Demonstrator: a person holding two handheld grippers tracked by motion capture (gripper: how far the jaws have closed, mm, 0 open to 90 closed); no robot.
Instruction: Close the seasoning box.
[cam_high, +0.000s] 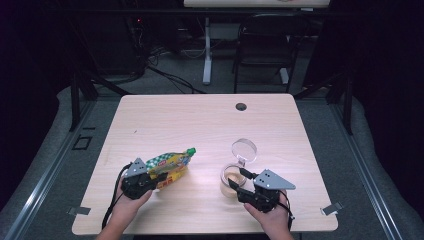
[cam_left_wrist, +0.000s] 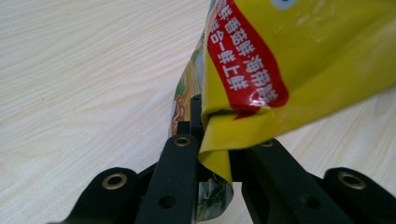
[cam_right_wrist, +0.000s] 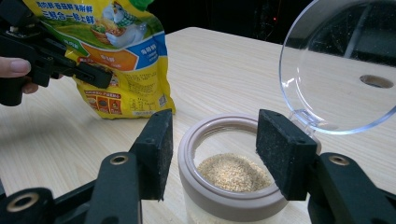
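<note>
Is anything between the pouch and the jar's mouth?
Nothing visible: bare table lies between the pouch and the jar, whose lid is flipped up behind the mouth.

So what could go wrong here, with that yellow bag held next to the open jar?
The left gripper pinches the yellow pouch by a thin edge, so it may slip or sag. The jar already holds granules, and its clear lid stands open above the rim, so a clumsy pour could hit it or spill onto the table.

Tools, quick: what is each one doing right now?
Left tool: closed, holding the yellow pouch.
Right tool: around the open jar; whether it grips cannot be told.
</note>
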